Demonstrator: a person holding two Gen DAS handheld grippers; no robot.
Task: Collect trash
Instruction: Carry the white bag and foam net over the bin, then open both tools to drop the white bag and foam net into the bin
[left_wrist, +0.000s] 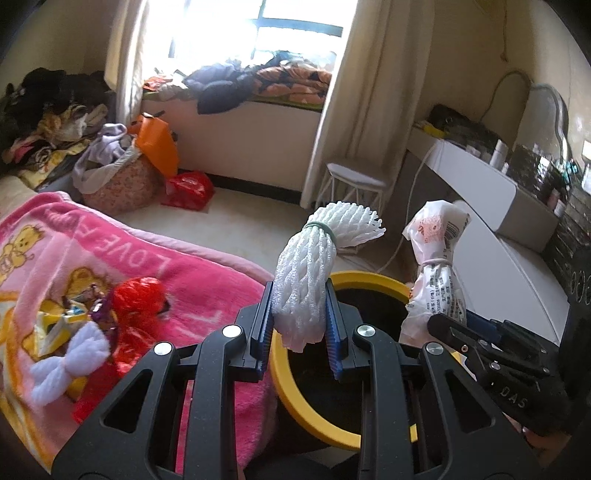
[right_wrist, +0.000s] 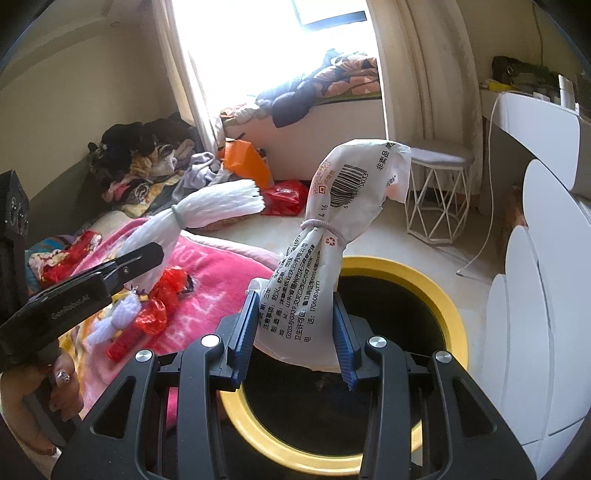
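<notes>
The left hand-held gripper (left_wrist: 300, 325) is clamped on a white foam net (left_wrist: 308, 275) and the right hand-held gripper (right_wrist: 295, 332) on a tied printed wrapper (right_wrist: 314, 280), both held above the yellow-rimmed bin (right_wrist: 441, 295) near the pink blanket (left_wrist: 147, 266). Each piece sticks up tall above its pads, so one let go off-centre could likely tip onto the rim or blanket. More wrappers (left_wrist: 138, 306) lie left on the blanket.

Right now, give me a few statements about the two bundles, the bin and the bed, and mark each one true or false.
1. The left gripper holds a white foam-net bundle tied with a green band. True.
2. The right gripper is empty. False: its jaws clamp a white printed plastic bag tied with an elastic.
3. The round yellow-rimmed bin with a dark inside sits under both bundles. True.
4. The pink cartoon-bear blanket is bare. False: red wrappers and a white bow lie on it.
5. The foam-net bundle is already inside the bin. False: it is held above the rim.
</notes>
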